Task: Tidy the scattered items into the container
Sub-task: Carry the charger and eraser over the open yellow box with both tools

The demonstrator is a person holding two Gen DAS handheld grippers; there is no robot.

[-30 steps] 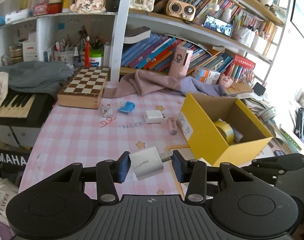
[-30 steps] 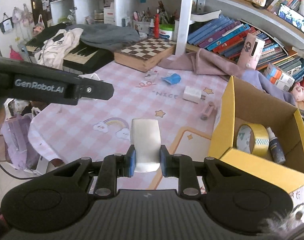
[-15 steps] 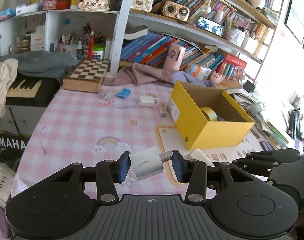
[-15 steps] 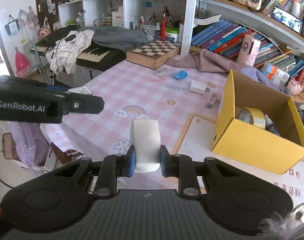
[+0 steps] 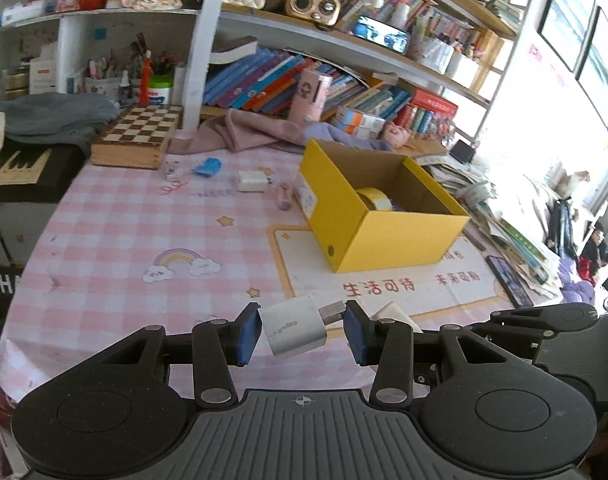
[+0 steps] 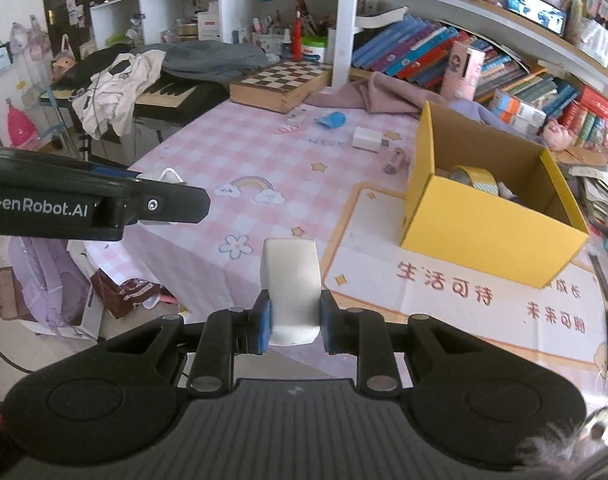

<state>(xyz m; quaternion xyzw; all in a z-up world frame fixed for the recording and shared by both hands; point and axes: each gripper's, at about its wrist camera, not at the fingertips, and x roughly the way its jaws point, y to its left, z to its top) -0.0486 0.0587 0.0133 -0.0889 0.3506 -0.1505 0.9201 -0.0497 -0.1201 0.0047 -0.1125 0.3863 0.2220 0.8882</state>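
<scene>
Tape roll [image 5: 374,200] already sits in the yellow box [image 5: 400,240]. Left gripper [image 5: 302,330] holds a charger [image 5: 291,326], right gripper [image 6: 295,320] a white block [image 6: 291,288]; 4 items wait at 12 o'clock.

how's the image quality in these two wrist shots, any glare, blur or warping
Left wrist: the window at right is blown out to white, and the fisheye bends the shelves. Right wrist: the white object in the right gripper looks soft, and the yellow box stays fairly sharp.
</scene>
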